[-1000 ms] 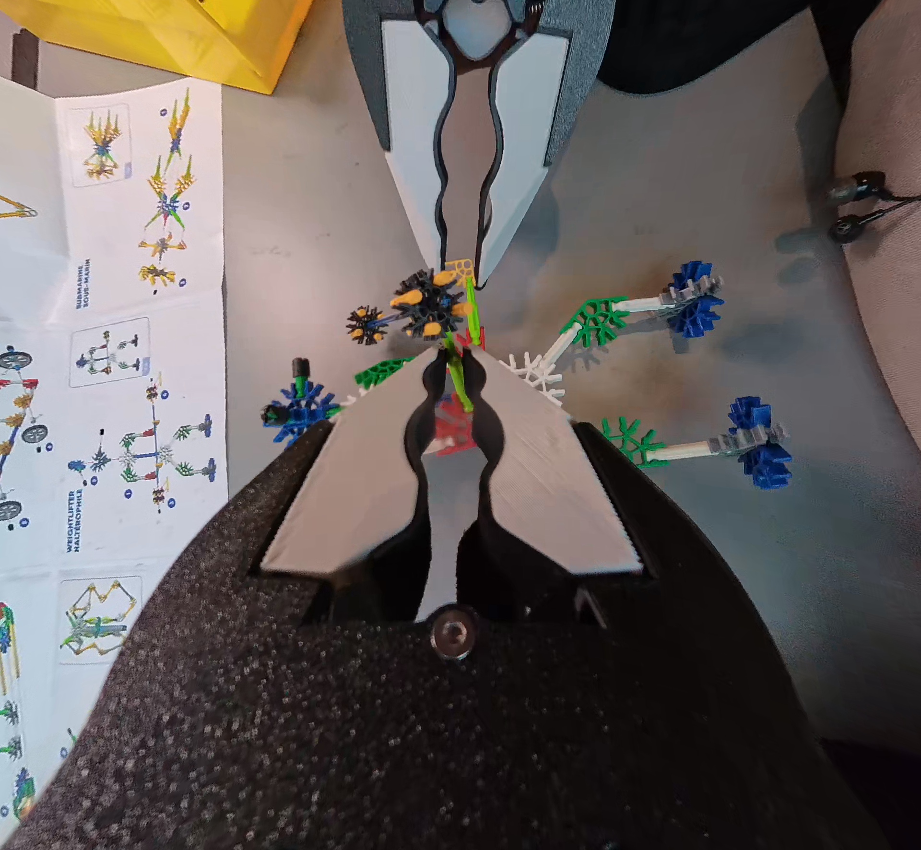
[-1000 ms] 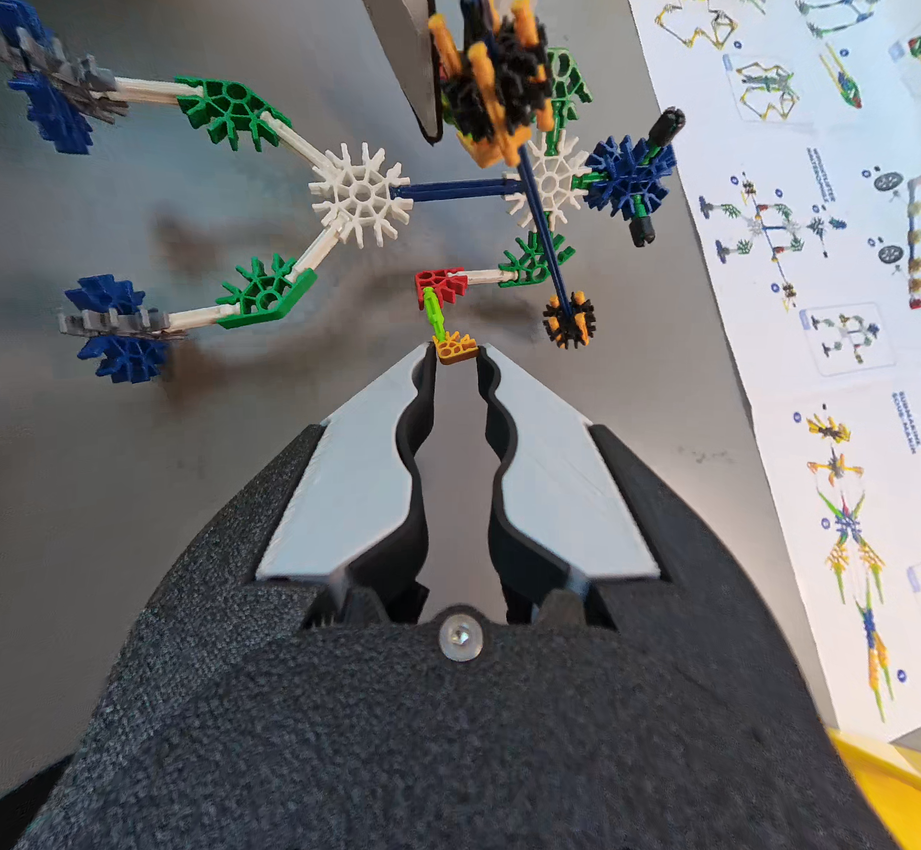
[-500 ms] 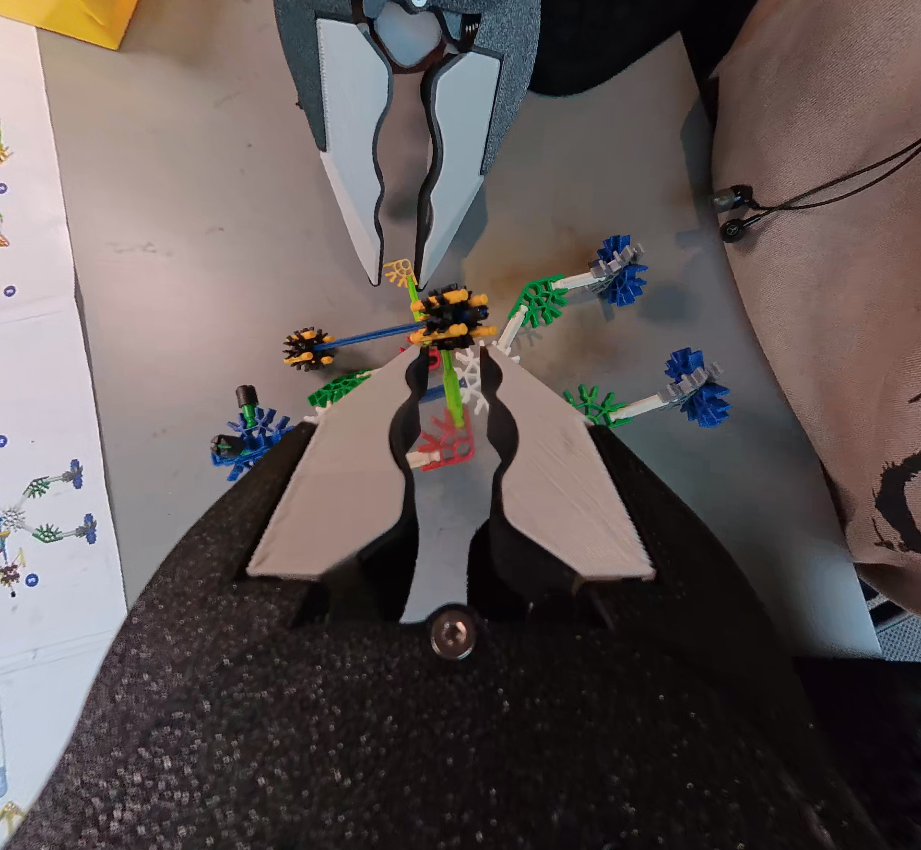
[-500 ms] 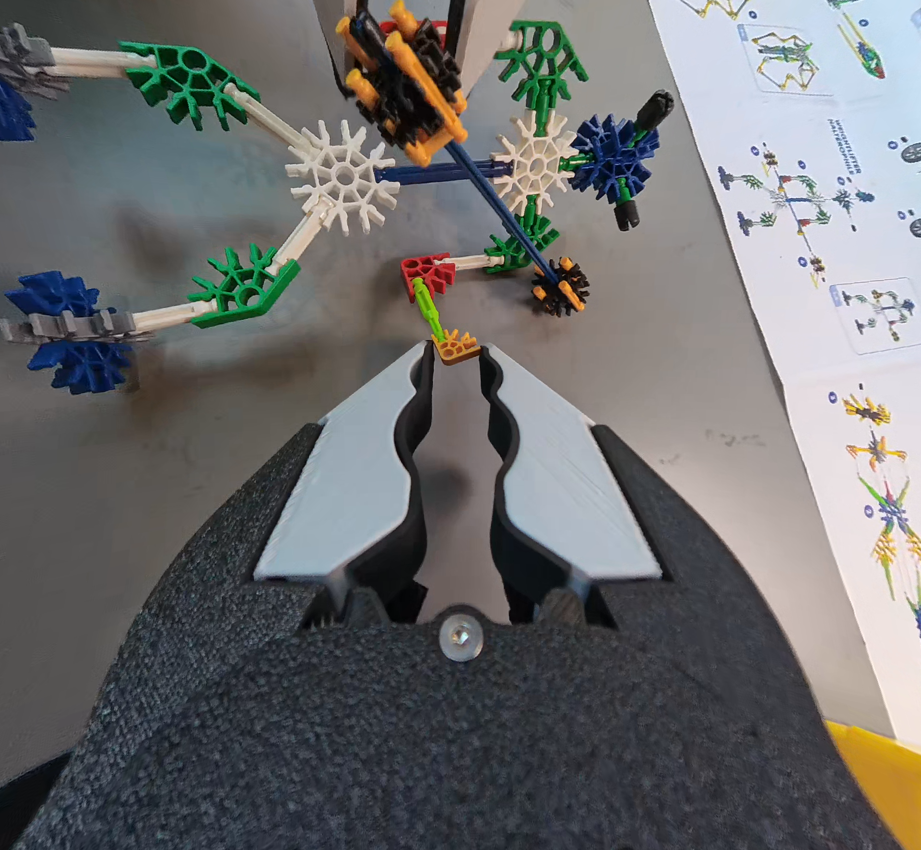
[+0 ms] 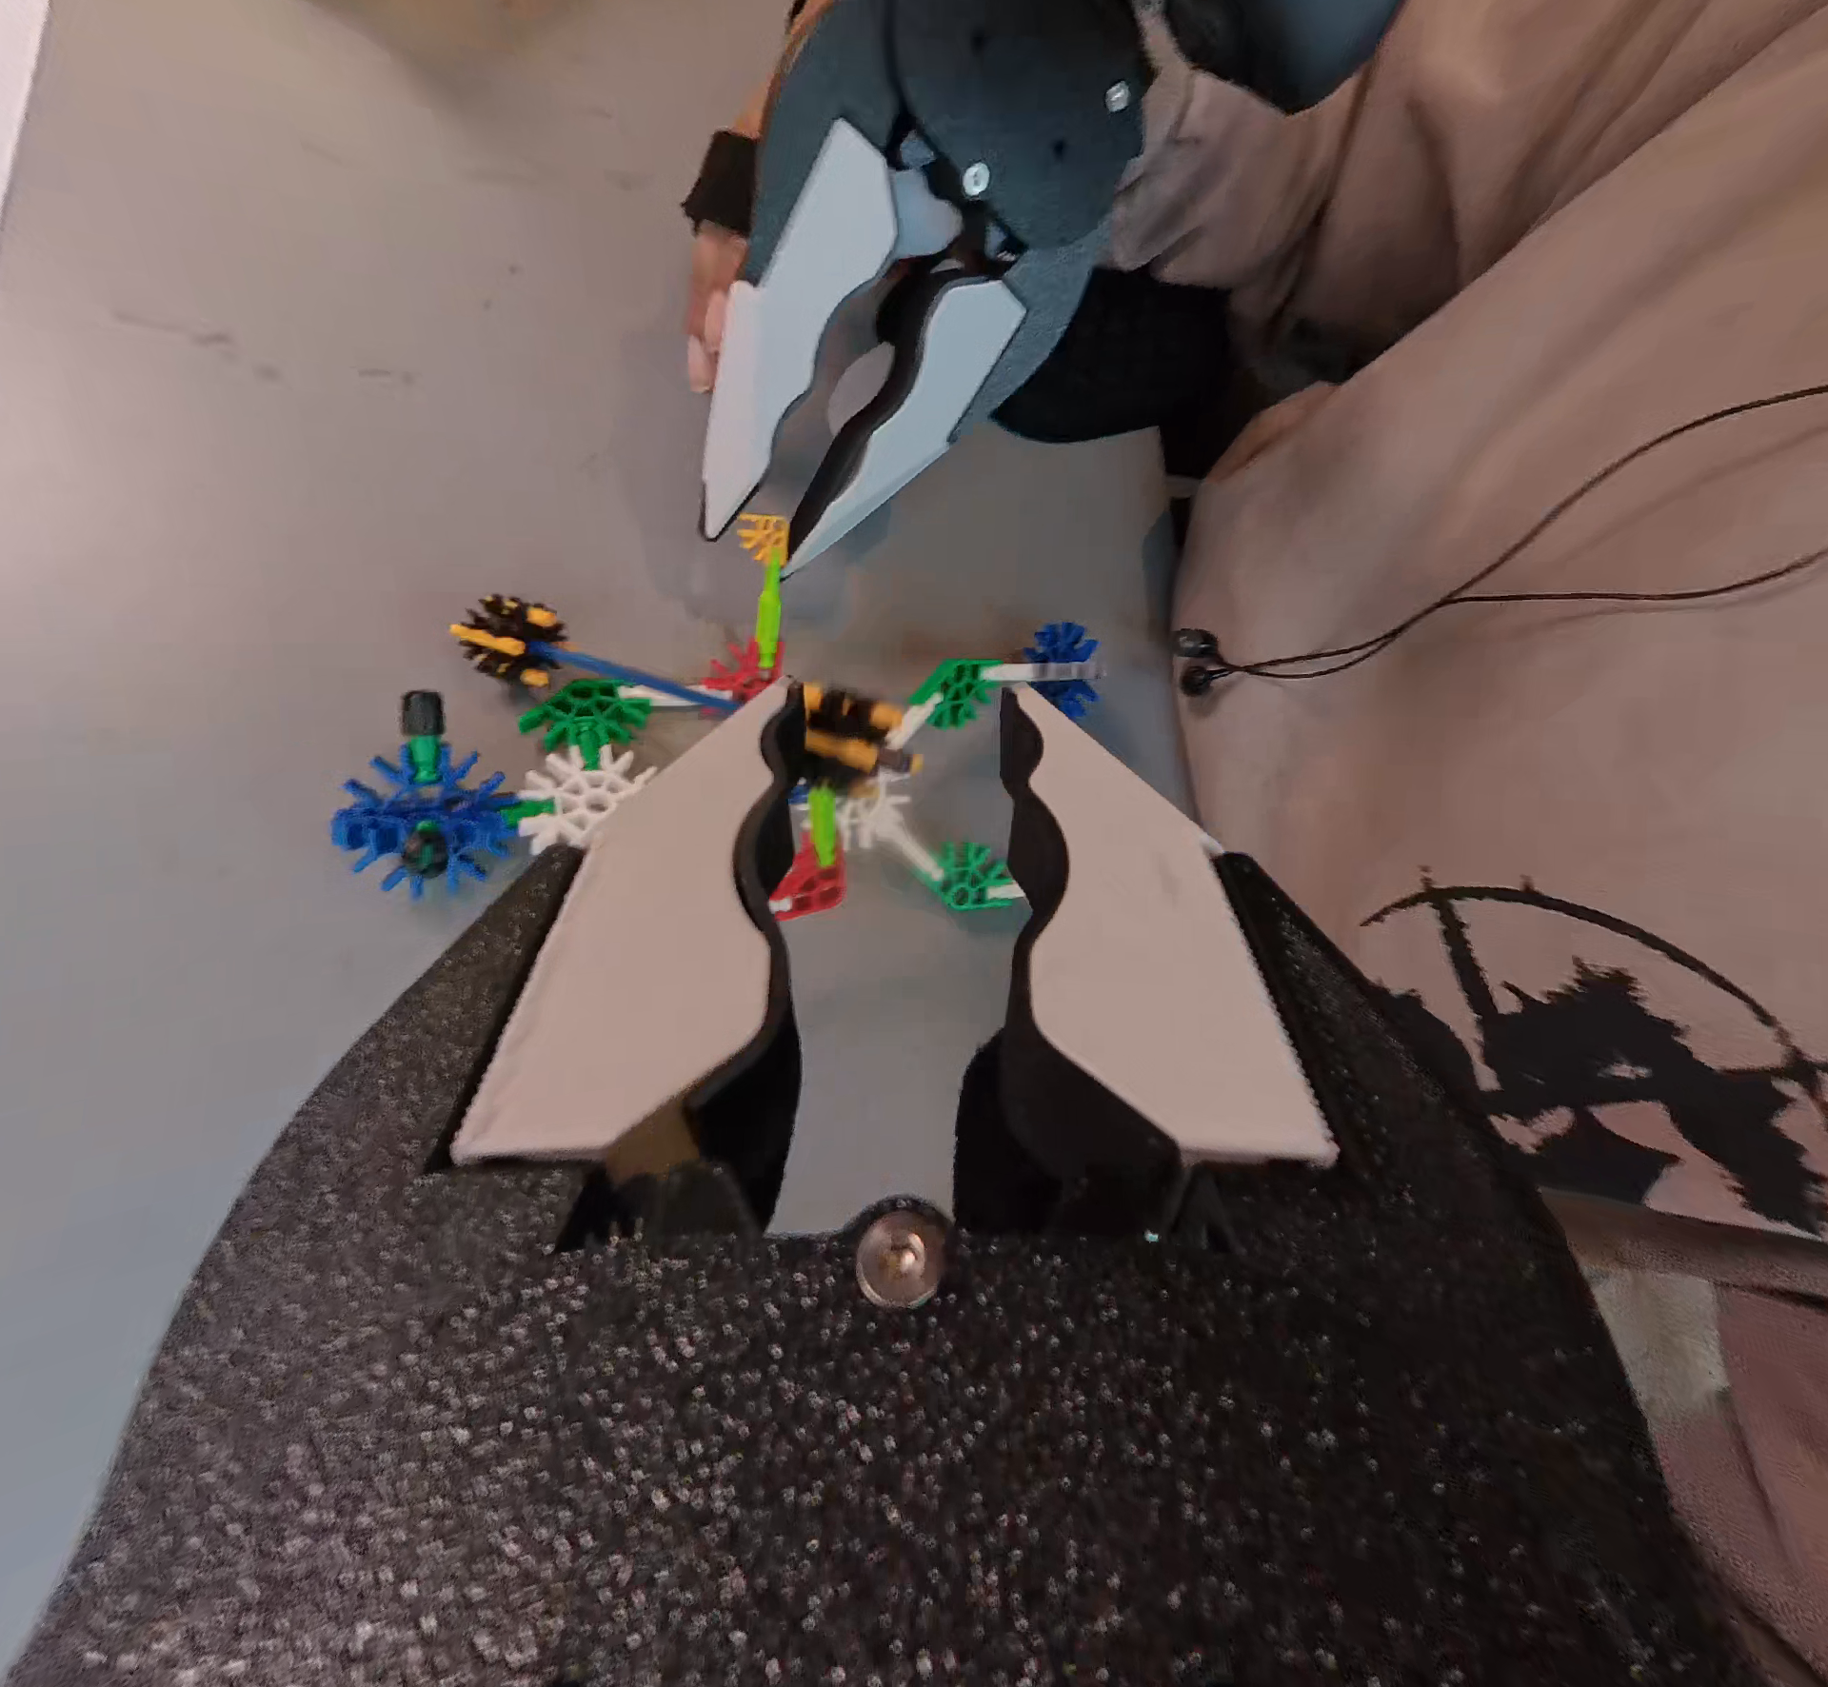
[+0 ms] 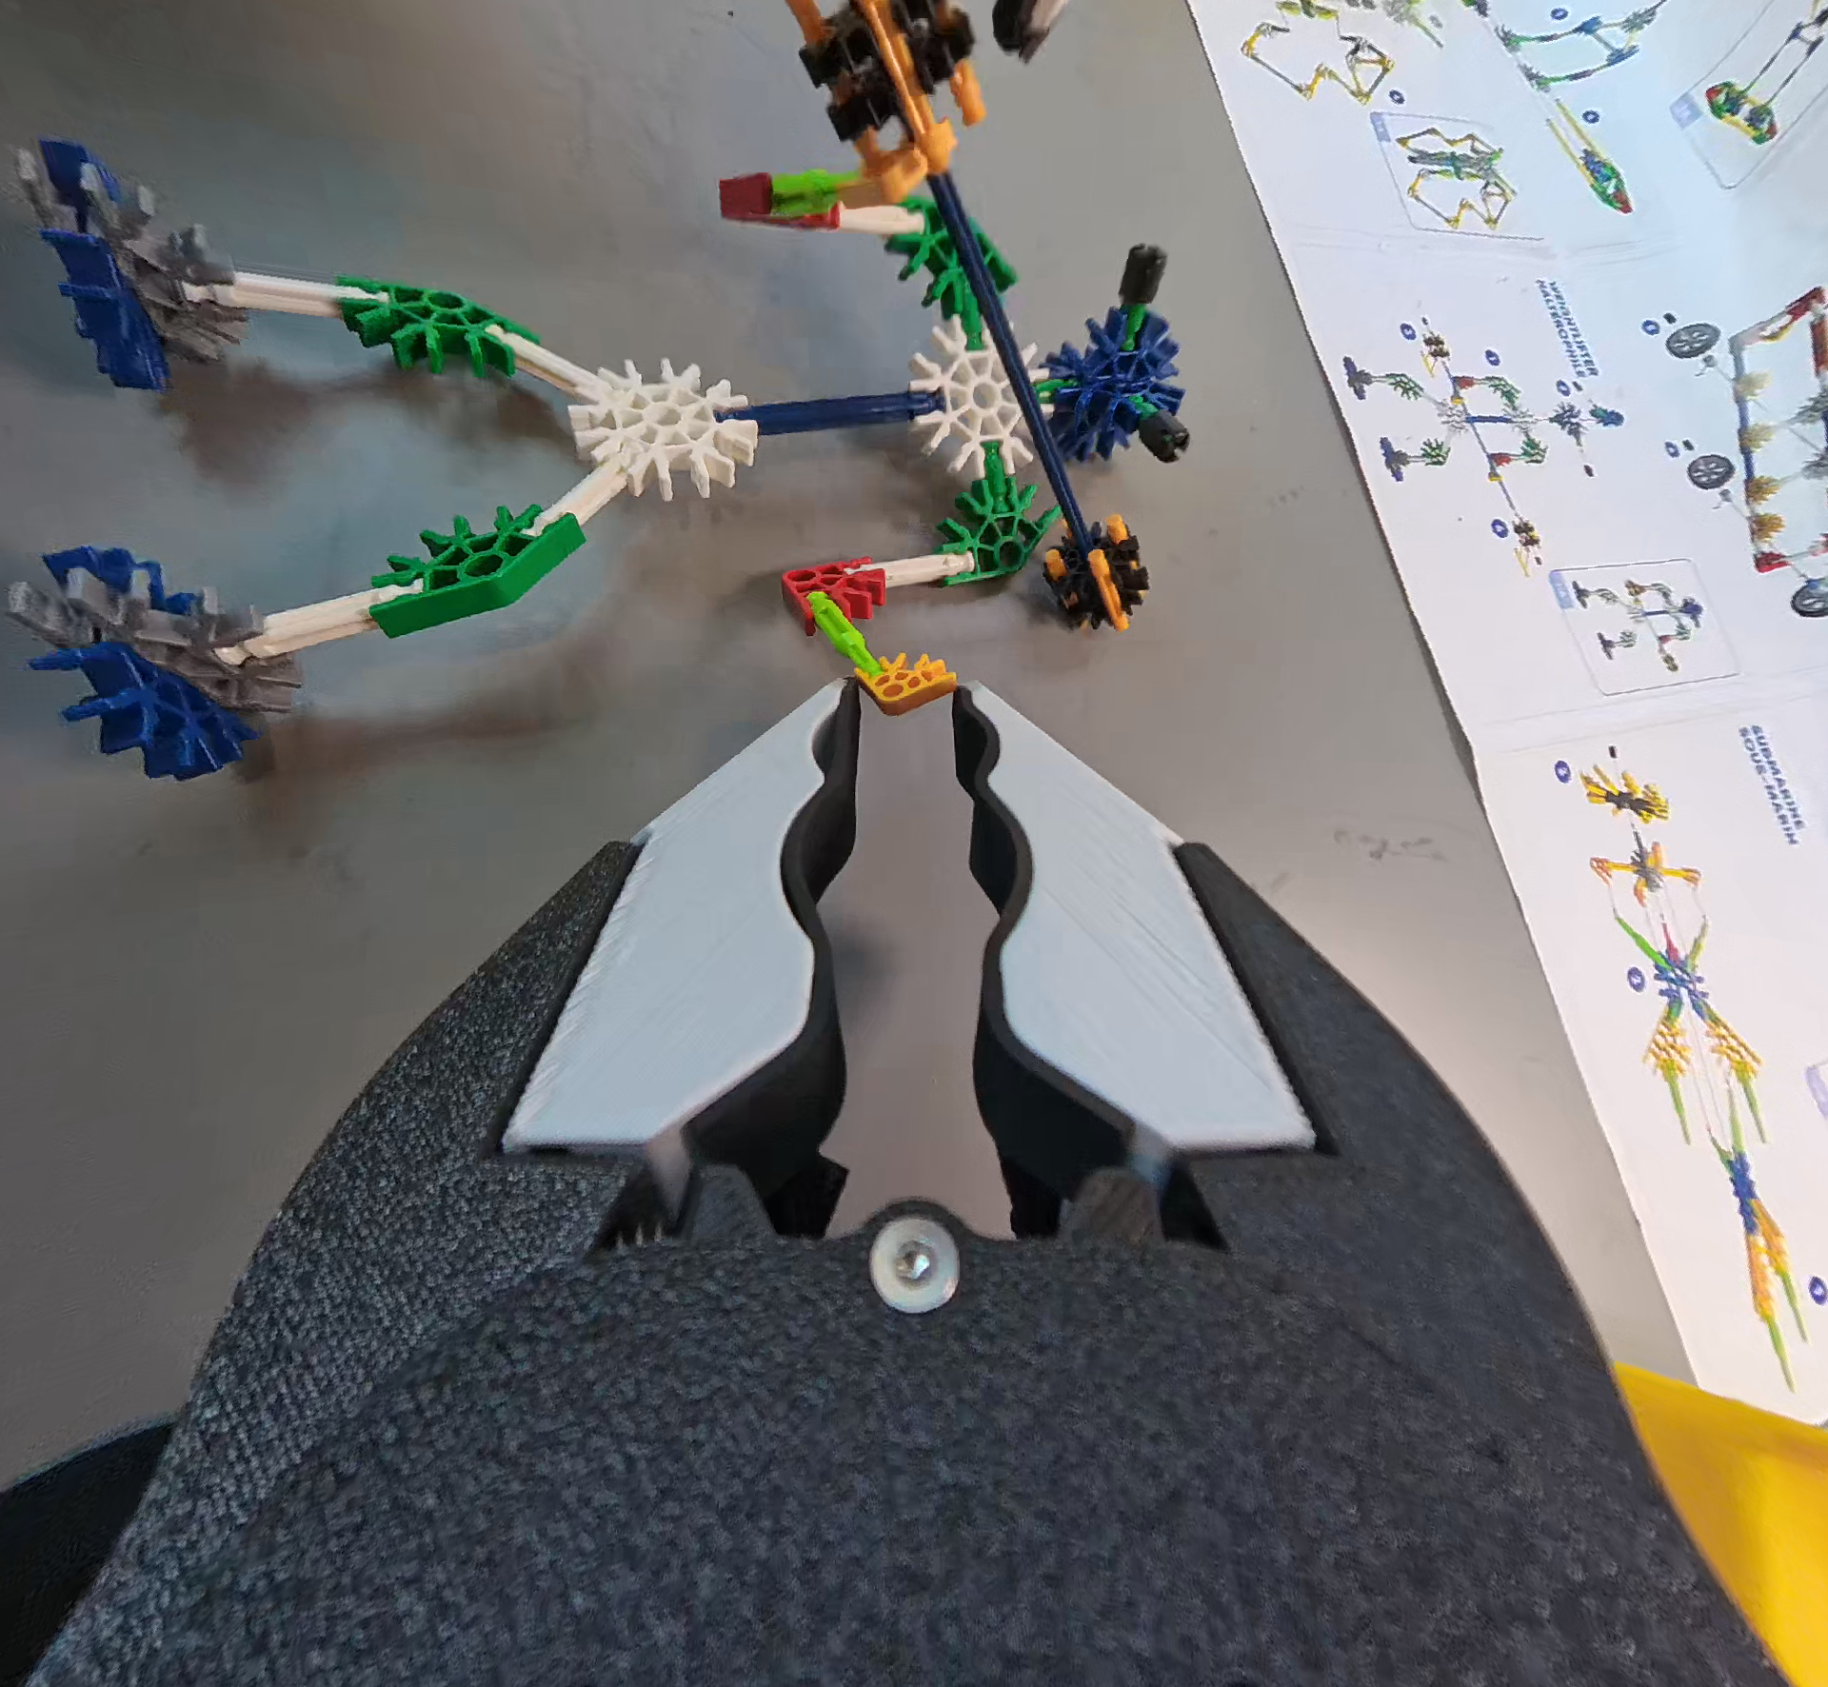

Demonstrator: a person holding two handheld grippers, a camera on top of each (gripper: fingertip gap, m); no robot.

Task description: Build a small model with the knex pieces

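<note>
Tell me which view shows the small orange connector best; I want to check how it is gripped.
The right wrist view: the orange connector sits sharp and close between the right tongs tips, its light green rod running to a red connector. The left wrist view shows it farther off, small, at those tongs' tips.

Even, moderately bright overhead light; soft shadows under the toy model (image 6: 673, 423) on the grey table (image 6: 297, 848). Wide-angle bending at edges. Left wrist view motion-blurred; right wrist view sharp

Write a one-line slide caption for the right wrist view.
Right claw pinching the orange connector of a colourful rod-and-connector model on a grey table, beside an instruction sheet.
</note>
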